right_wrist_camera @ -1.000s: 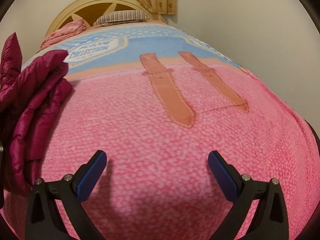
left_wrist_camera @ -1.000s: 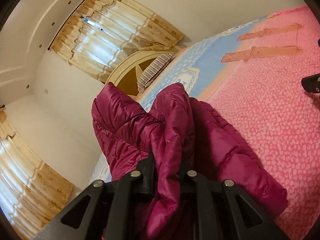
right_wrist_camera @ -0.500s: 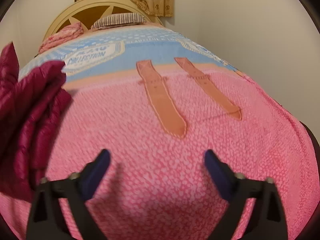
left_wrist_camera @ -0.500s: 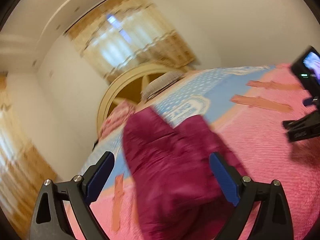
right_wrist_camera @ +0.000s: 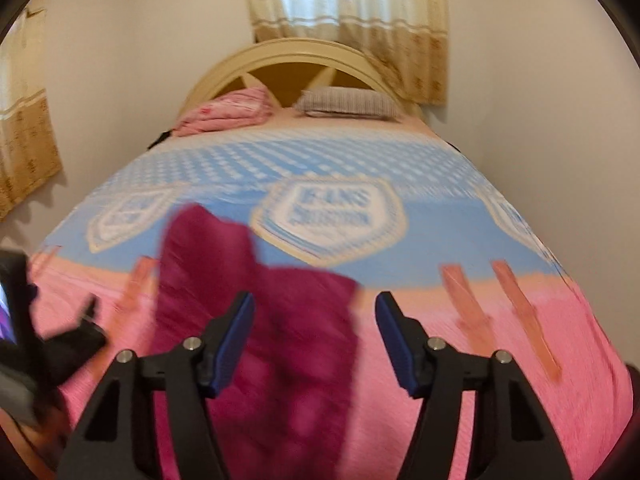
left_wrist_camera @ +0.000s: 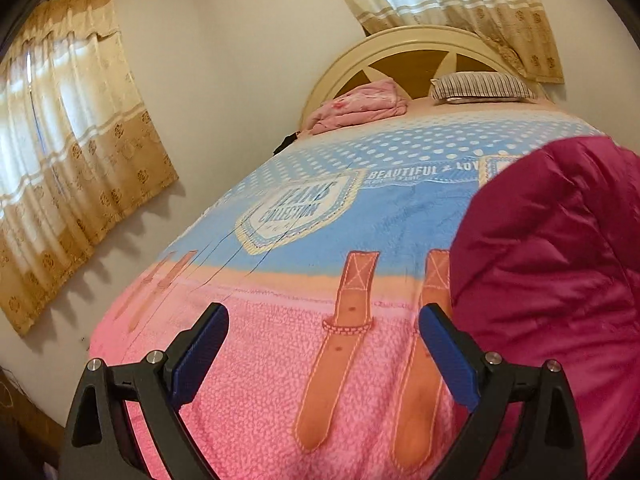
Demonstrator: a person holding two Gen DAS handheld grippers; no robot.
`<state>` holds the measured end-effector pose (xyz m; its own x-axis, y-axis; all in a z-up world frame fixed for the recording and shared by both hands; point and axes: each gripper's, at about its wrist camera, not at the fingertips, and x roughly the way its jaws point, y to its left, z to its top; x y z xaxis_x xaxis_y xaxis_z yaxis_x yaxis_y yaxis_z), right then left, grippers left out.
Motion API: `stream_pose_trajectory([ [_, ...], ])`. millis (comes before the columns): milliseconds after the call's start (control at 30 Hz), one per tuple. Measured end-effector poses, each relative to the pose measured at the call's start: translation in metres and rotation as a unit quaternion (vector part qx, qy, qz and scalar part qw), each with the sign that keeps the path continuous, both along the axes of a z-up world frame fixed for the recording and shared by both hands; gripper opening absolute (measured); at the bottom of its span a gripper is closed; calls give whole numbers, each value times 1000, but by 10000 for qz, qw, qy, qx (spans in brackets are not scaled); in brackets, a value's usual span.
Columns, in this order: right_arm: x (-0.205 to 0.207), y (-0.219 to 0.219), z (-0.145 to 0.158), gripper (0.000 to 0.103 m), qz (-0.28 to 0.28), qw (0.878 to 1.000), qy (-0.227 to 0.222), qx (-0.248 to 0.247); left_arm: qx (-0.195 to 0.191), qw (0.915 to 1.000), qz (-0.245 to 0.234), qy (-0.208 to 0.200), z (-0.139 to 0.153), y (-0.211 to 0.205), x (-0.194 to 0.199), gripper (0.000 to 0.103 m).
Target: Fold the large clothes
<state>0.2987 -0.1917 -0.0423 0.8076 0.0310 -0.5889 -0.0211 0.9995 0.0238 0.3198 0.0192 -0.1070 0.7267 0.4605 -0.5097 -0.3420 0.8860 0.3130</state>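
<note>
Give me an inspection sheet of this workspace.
Surface: bed blanket, pink near, blue farther.
Job's things: magenta jacket heaped on the blanket, not held.
Clutter: pink bedding and striped pillow by the headboard.
Grippers: left hand-held gripper open, empty; right hand-held gripper open, jaws just been closing, above the jacket, pads not touching it.
Cables: nothing seen.
Surroundings: curtains on two walls.

A home bedroom: a wide bed (left_wrist_camera: pixel 256 360) with an arched cream headboard (left_wrist_camera: pixel 404 40), a striped pillow (left_wrist_camera: pixel 480 86) and a folded pink quilt (left_wrist_camera: pixel 360 106) at its head, and beige patterned curtains (left_wrist_camera: pixel 72 152) over the windows in plain pale walls.
</note>
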Motion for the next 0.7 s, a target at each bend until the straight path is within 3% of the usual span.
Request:
stream_pose_trajectory([
  [100,24,37,11,60,50,9999,8,123,-129,9999,101,3,-1,6,8,97],
  [233,47,68,-6,55,-101,9997,15,-202,-378,9989,264,67,-2,17,23,97],
  [433,61,52,-61,54,-592,9966,298,-496,-587,9975,303,255,-21,12,55,97],
  [533,60,31,-82,54,-806,9949,442,-403,-804,9959,262,324,-33,-5,70,97],
  [600,56,20,-95,54,-861,9946,475,-344,-739,9963,123,413,-42,-23,74,97],
  [700,52,13,-106,54,-908,9938,469,-430,-193,9988,-4,444,-52,-52,76,97],
])
